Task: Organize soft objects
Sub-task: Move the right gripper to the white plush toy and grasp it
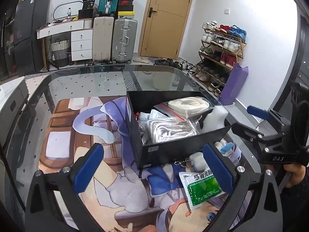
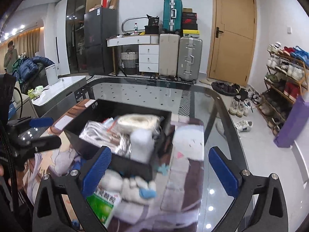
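Note:
A black open box stands on the glass table and holds bagged white cords, a bag of white rope and a white foam piece. In front of it lie a white plush keychain with a blue part and a green-and-white medicine sachet. My left gripper is open, above the mat just before the box. My right gripper is open over the plush and the box's near corner; it also shows in the left wrist view.
A printed anime mat covers the glass table. The table's right edge drops to the floor, with a shoe rack, a purple bag and loose shoes. Suitcases, drawers and a door stand at the far wall.

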`<state>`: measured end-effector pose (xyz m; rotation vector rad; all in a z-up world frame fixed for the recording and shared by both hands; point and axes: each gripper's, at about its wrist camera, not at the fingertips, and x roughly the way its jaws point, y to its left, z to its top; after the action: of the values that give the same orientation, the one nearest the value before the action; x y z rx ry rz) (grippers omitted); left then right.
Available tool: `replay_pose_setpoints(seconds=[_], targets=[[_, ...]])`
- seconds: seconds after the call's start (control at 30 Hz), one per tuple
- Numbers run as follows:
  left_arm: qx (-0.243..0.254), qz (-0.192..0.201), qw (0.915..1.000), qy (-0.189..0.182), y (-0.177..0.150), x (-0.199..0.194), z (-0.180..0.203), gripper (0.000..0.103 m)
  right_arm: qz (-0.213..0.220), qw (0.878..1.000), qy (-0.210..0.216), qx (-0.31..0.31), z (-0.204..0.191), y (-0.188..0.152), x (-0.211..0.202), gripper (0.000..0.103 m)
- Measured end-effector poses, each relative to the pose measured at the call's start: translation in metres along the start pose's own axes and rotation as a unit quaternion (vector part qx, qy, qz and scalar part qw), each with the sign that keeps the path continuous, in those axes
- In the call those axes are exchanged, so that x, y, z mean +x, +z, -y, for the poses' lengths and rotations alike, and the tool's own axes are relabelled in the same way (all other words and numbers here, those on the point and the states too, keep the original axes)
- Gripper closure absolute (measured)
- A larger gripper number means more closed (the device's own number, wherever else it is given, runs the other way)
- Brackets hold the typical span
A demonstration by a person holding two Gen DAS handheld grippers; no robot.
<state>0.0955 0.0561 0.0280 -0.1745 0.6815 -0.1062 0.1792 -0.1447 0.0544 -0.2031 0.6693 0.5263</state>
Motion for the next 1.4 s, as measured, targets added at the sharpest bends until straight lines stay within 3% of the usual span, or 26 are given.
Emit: replay_pose_setpoints(seconds=[0.23, 0.53, 1.03, 1.23, 1.4], targets=[[-0.01, -0.008, 0.9999, 0.004, -0.017, 0.001, 0.004, 0.0, -0.008, 1.0, 0.003, 0.024, 0.009, -0.03, -0.012, 0.001], [0.01, -0.021, 0.9994, 0.026, -0.037, 0.015, 0.016, 0.0, -0.046, 0.998, 0.021, 0.048, 0.007, -0.054, 0.004, 0.001], [0.007, -0.016, 0.9998, 0.008, -0.045, 0.016, 0.013, 0.0, -0.103, 0.992, -0.009, 0.07, 0.002, -0.053, 0.041, 0.001], [0.008, -0.021, 0.9997, 0.003, -0.045, 0.018, 0.014, 0.0, -0.115, 0.989, 0.002, 0.097, 0.01, -0.054, 0.049, 0.001], [0.004, -0.022, 0.9998, -0.001, -0.045, 0.018, 0.013, 0.0, -0.108, 0.988, 0.038, 0.1, 0.012, -0.055, 0.048, 0.021]])
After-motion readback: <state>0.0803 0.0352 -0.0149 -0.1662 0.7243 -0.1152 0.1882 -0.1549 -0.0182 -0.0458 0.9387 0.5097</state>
